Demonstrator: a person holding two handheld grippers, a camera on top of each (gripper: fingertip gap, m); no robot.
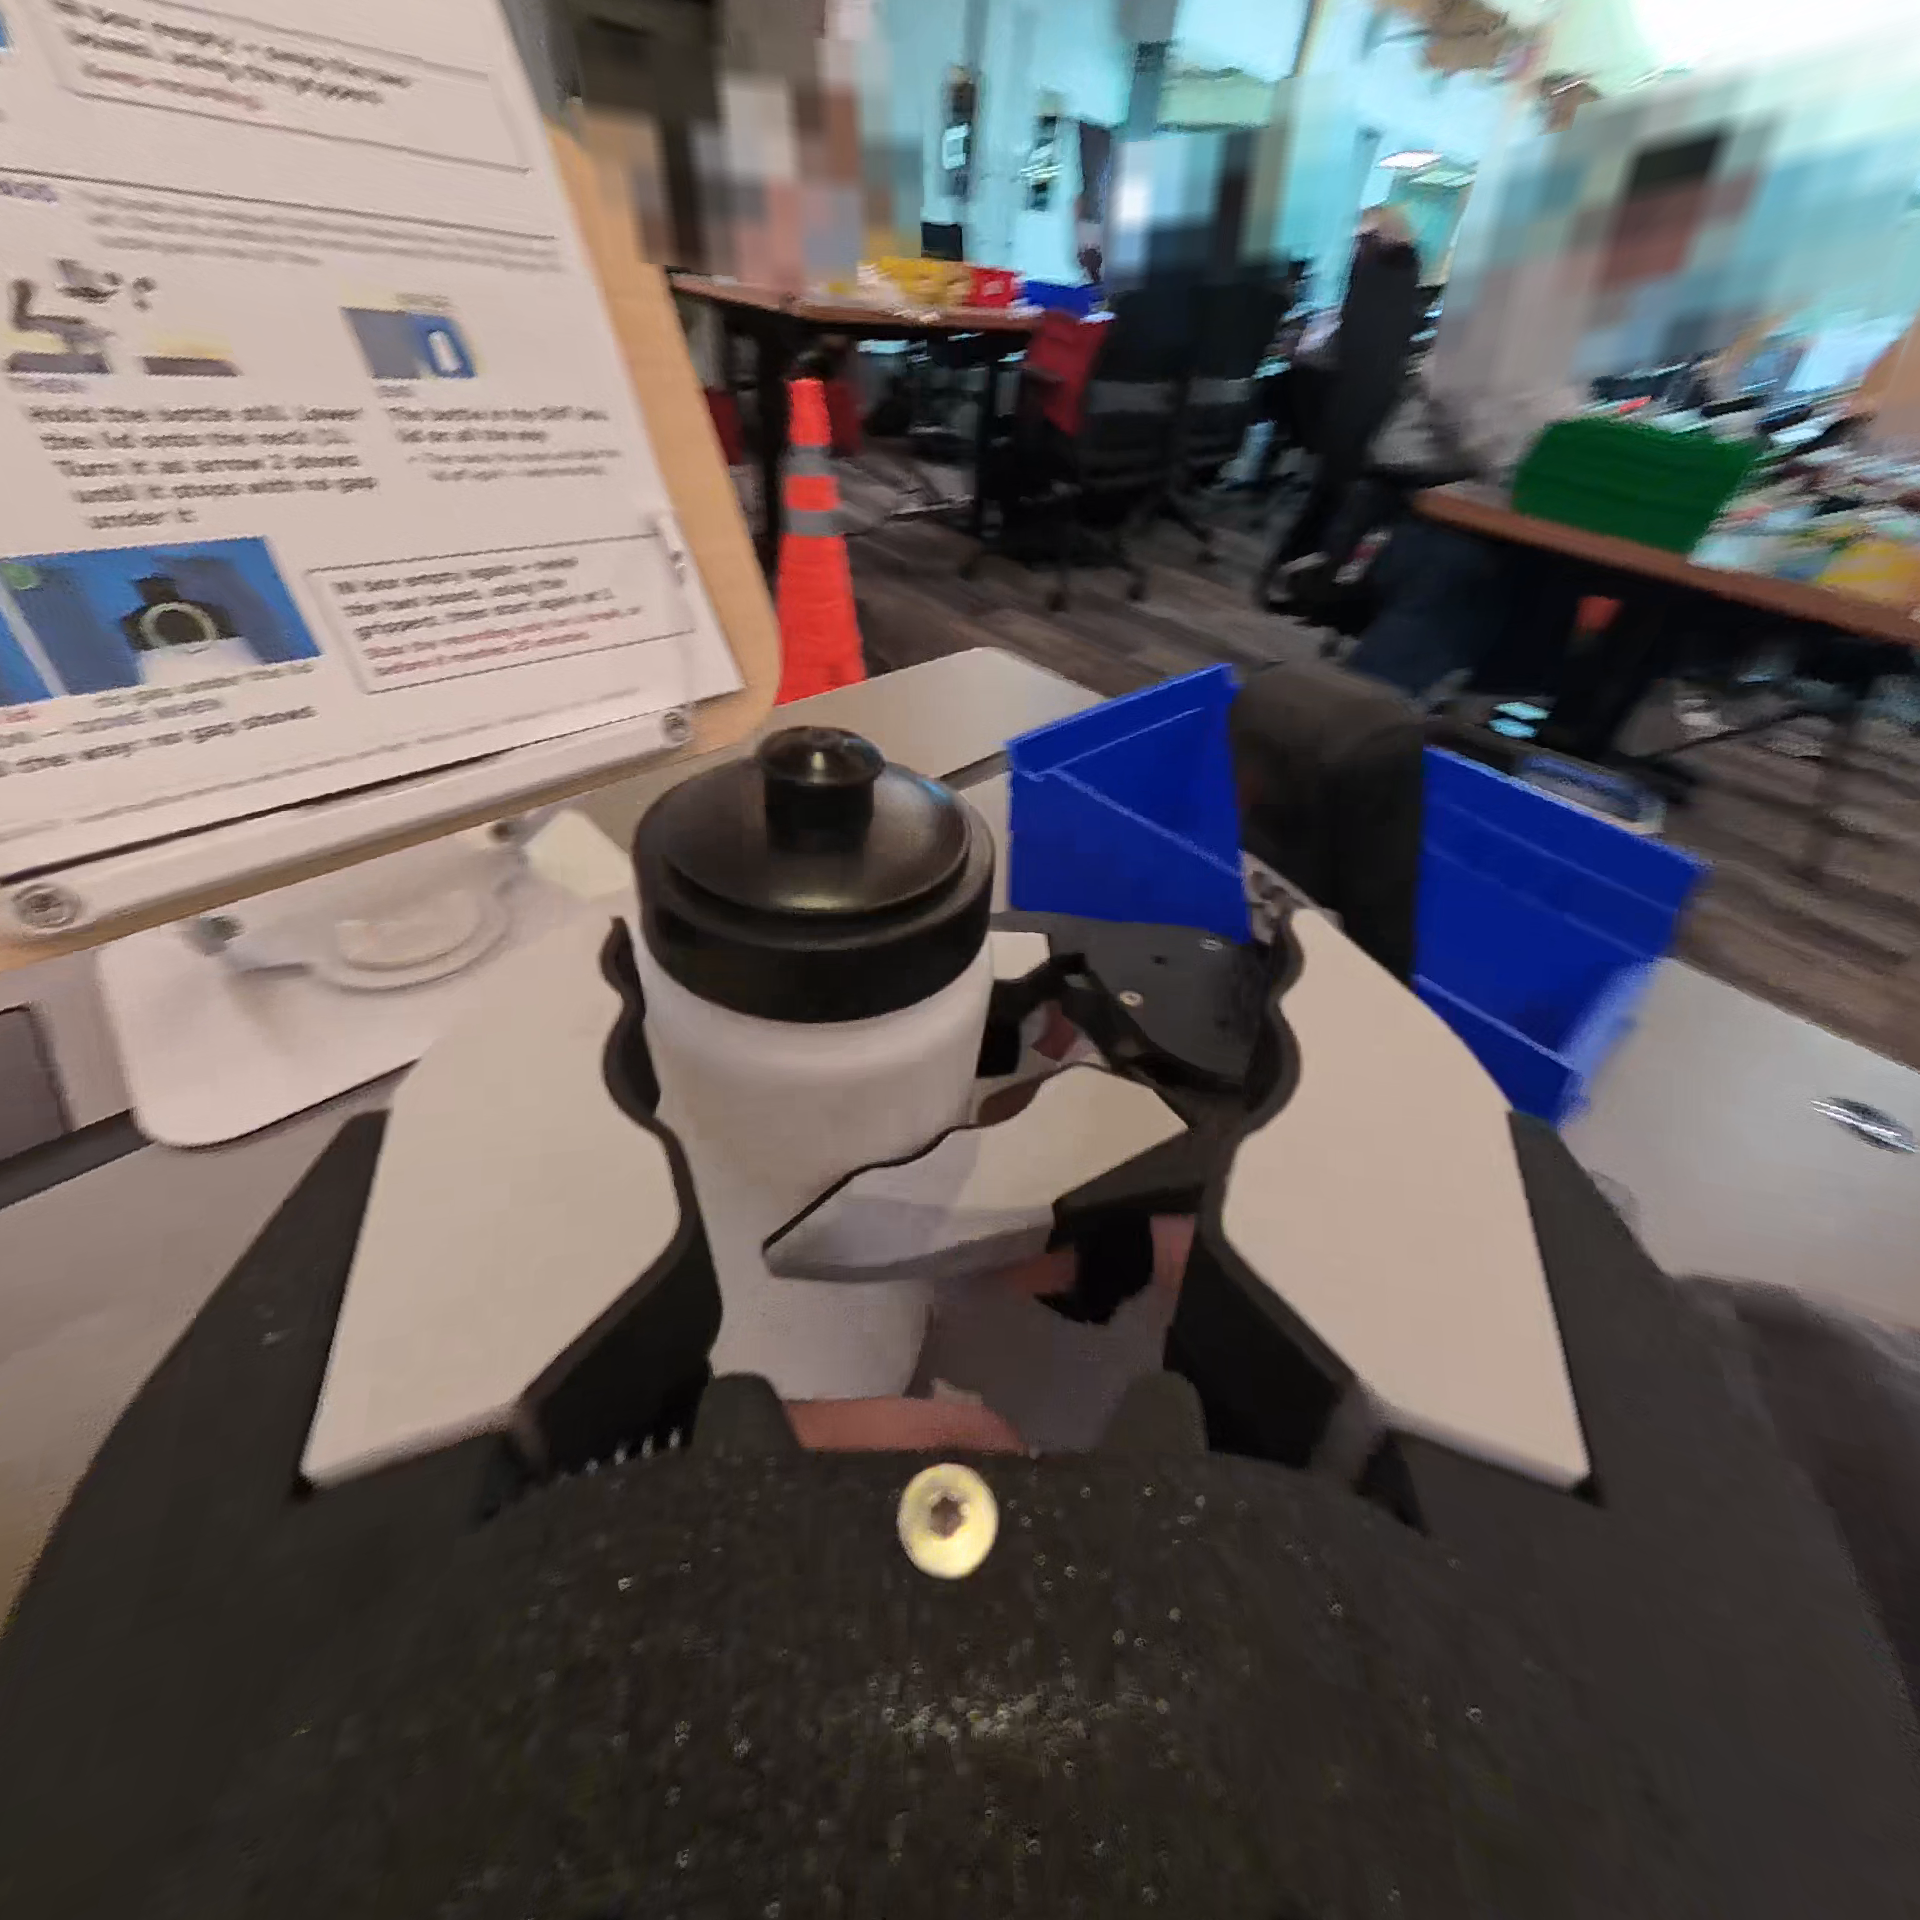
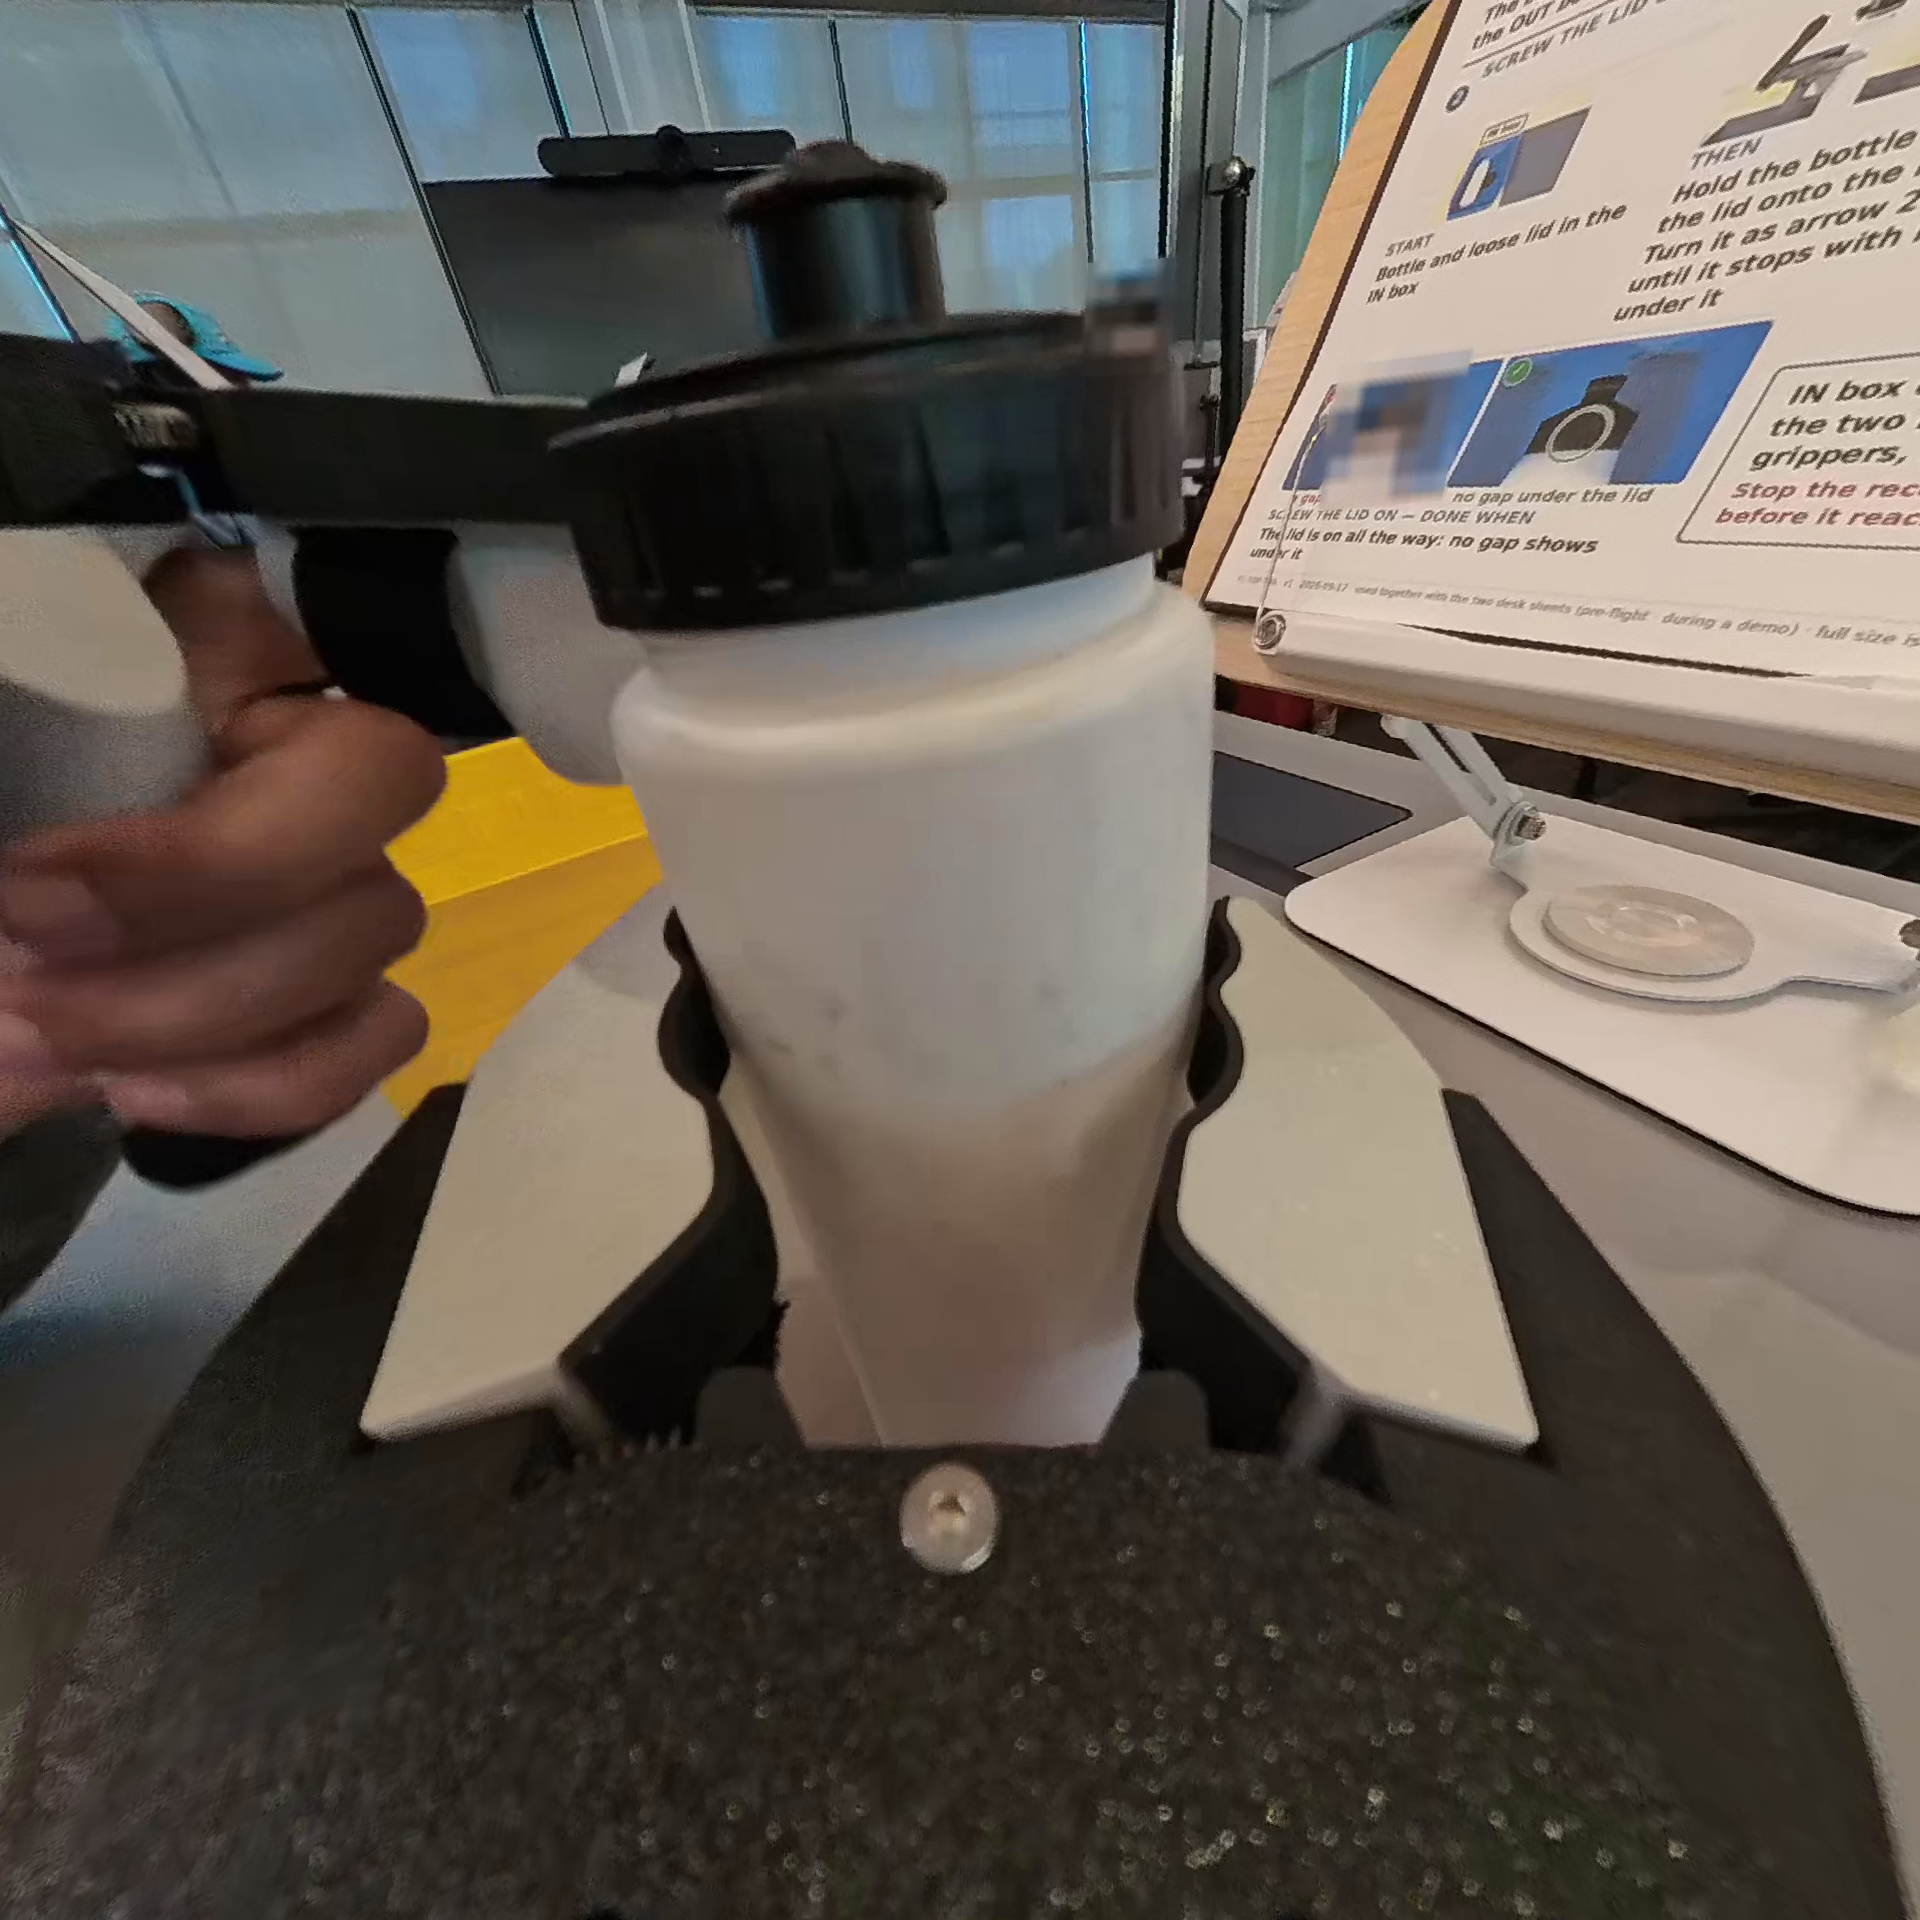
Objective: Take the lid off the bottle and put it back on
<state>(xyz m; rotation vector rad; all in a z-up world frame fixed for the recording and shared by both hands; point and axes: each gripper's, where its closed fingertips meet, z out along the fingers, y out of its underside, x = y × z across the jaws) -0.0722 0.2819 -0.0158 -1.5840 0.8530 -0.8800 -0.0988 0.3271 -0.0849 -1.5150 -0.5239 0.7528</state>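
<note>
**Bottle clamped by the right gripper, left gripper open around the lid**

The white plastic bottle stands upright between the two fingers of the right gripper. Both black inner edges of that gripper press against the bottle's sides, so it is closed on the bottle's body below the shoulder. The bottle's base is hidden behind the gripper, so I cannot tell whether it rests on the grey table.

The black ribbed screw lid, with its round pull spout, sits on the bottle's neck. Motion blur hides whether it is screwed fully down.

The left gripper is at lid height with its jaws spread wide. In the left wrist view its left finger lies against the bottle just below the lid, and its right finger stands well clear. It is therefore open and grips nothing. In the right wrist view it reaches in from the left, edge-on, to the lid's rim, with a person's hand wrapped around its handle.

A printed instruction sheet on a wooden board, tilted on a white stand, stands just beside the bottle. A blue plastic bin sits on the table behind the right gripper. A yellow box shows behind the hand, and an orange traffic cone stands on the floor beyond the table.
</note>
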